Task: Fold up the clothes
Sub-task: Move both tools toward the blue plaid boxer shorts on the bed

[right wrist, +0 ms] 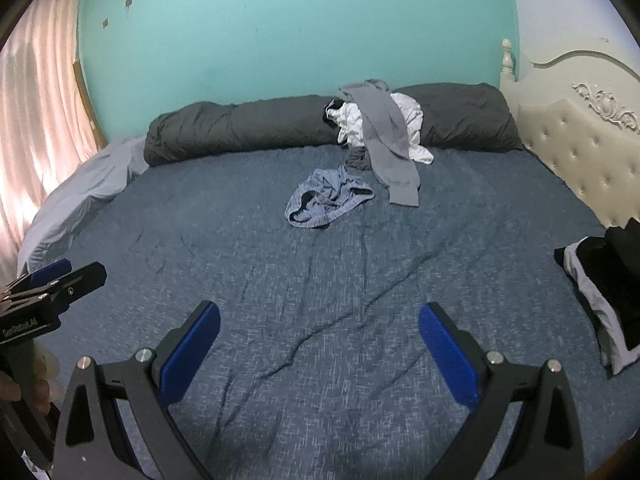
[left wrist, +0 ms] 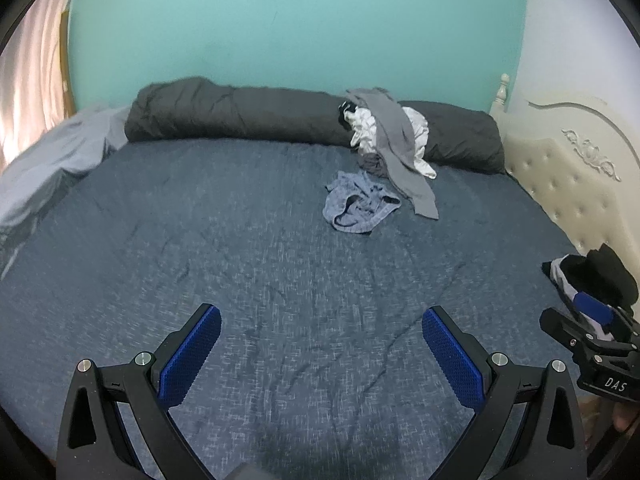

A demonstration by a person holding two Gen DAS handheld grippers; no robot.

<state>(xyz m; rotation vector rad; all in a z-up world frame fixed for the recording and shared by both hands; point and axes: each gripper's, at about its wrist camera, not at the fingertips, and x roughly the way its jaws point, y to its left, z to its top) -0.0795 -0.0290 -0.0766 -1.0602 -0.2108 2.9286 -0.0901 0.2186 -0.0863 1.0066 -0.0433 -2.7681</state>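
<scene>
Covering the bed (left wrist: 240,240) is a dark blue speckled sheet, wrinkled and mostly bare. Behind the bed rises a teal wall (left wrist: 300,20); a pink curtain (right wrist: 36,120) hangs at its left, and a cream tufted headboard (right wrist: 580,152) stands at its right. Along the bed's far edge lies a rolled dark grey duvet (left wrist: 240,116). Draped over that roll is a pile of grey and white clothes (left wrist: 392,136), with a crumpled blue garment (left wrist: 356,208) on the sheet just before it. At the bed's right edge, near the headboard, sits a folded black and white stack (right wrist: 600,280). Both the left tool (left wrist: 320,344) and the right tool (right wrist: 320,340) hover over bare sheet, jaws spread wide, holding nothing.
</scene>
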